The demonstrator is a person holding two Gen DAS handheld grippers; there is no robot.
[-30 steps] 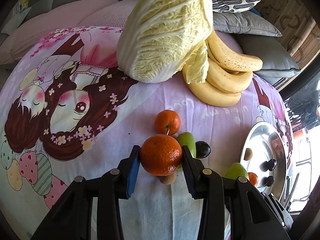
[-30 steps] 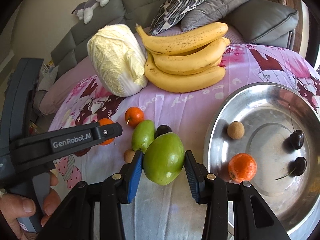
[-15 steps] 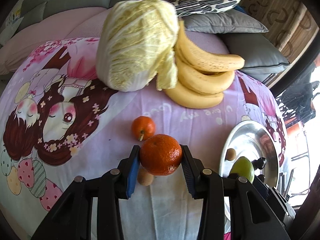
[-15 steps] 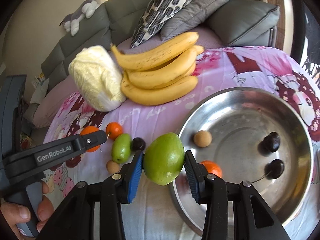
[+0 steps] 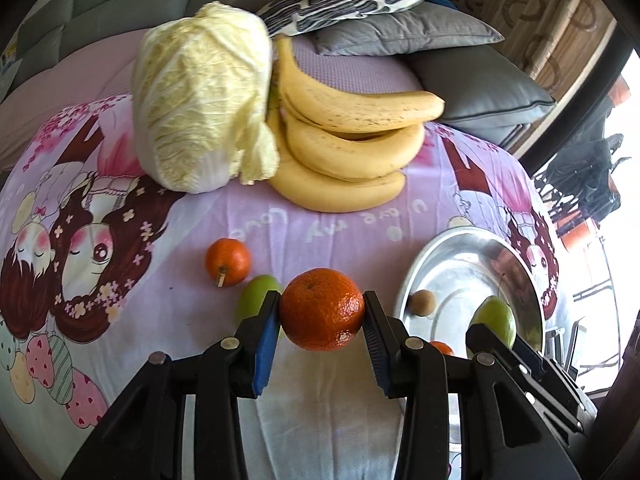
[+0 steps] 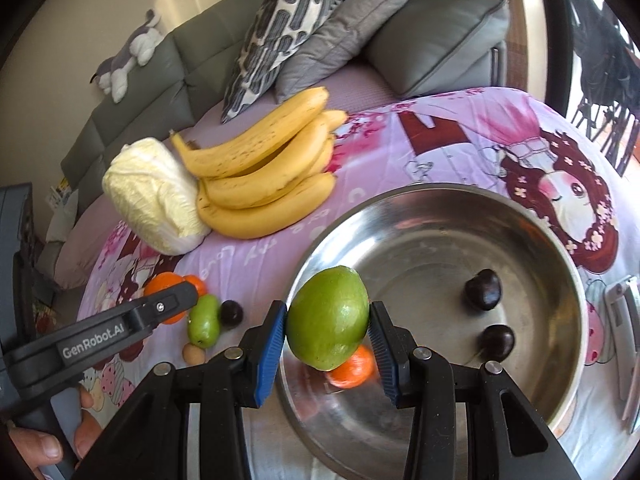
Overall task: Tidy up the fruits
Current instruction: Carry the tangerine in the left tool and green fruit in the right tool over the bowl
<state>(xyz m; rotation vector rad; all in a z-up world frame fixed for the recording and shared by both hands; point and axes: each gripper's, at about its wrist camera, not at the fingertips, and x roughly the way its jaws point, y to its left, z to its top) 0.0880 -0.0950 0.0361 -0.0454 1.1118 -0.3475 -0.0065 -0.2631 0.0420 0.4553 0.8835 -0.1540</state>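
Observation:
My left gripper (image 5: 321,320) is shut on a large orange tangerine (image 5: 322,309), held above the cloth just left of the steel bowl (image 5: 456,246). My right gripper (image 6: 328,330) is shut on a green mango-like fruit (image 6: 328,316), hanging over the left rim of the steel bowl (image 6: 560,264). Inside the bowl lie a small tangerine (image 6: 354,372), two dark cherries (image 6: 483,290) and, in the left wrist view, a brown longan (image 5: 423,303). On the cloth remain a small tangerine (image 5: 228,261), a green fruit (image 6: 204,326), a dark cherry (image 6: 231,313) and a longan (image 6: 193,354).
A napa cabbage (image 5: 200,108) and a bunch of bananas (image 5: 352,140) lie at the back of the pink printed cloth (image 5: 120,300). Grey and patterned cushions (image 6: 436,44) sit behind on a sofa. A person's hand (image 6: 44,444) holds the left gripper's handle.
Both grippers have carried their fruit to the right. The green fruit has moved from over the cloth to over the bowl's rim; the tangerine has come nearer the bowl.

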